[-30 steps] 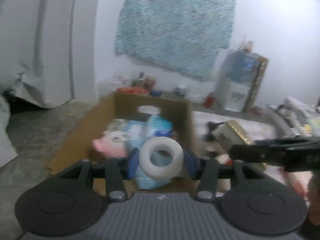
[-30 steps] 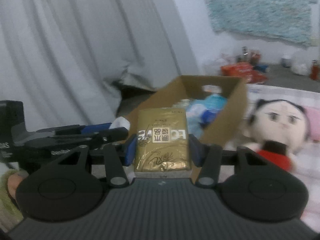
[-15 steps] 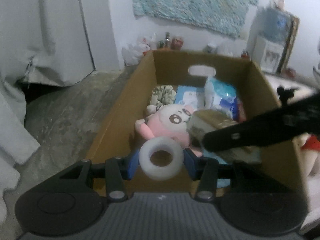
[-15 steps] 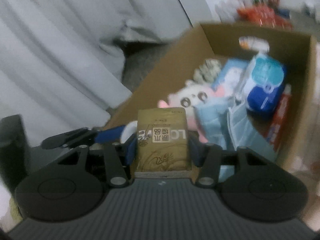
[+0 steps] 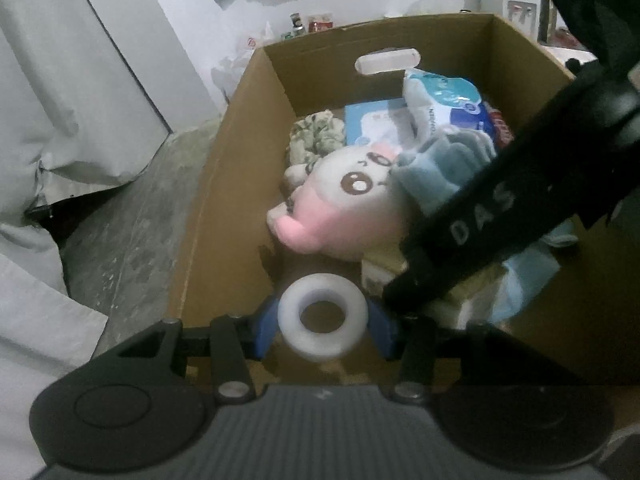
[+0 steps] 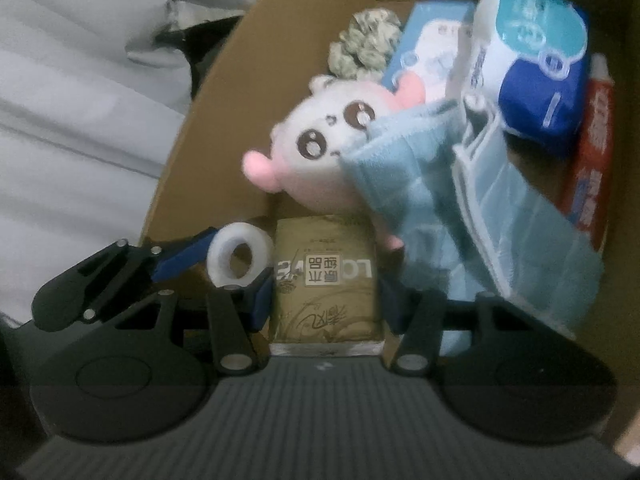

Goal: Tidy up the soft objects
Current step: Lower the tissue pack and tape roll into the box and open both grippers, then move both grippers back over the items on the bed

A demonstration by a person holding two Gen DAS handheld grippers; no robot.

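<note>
My left gripper (image 5: 323, 326) is shut on a white tape roll (image 5: 322, 316) and holds it over the near end of an open cardboard box (image 5: 224, 184). The roll also shows in the right wrist view (image 6: 236, 258), held by the left gripper (image 6: 224, 262). My right gripper (image 6: 326, 288) is shut on a gold tissue pack (image 6: 326, 280), low inside the box (image 6: 180, 152). In the left wrist view the right gripper's black body (image 5: 480, 220) crosses the box. A pink and white plush toy (image 5: 344, 208) (image 6: 320, 148) lies in the box.
The box also holds a blue cloth (image 6: 460, 208), a blue and white wipes pack (image 6: 532, 64), a light blue box (image 6: 432, 48), a green scrunchie (image 6: 366, 42) and a red tube (image 6: 592, 152). Grey floor (image 5: 132, 232) and white curtain (image 5: 60, 80) lie left.
Both grippers have moved forward and down over the box. The right gripper with the gold pack has dropped inside it, beside the plush toy. The tape roll now hangs over the box's near end.
</note>
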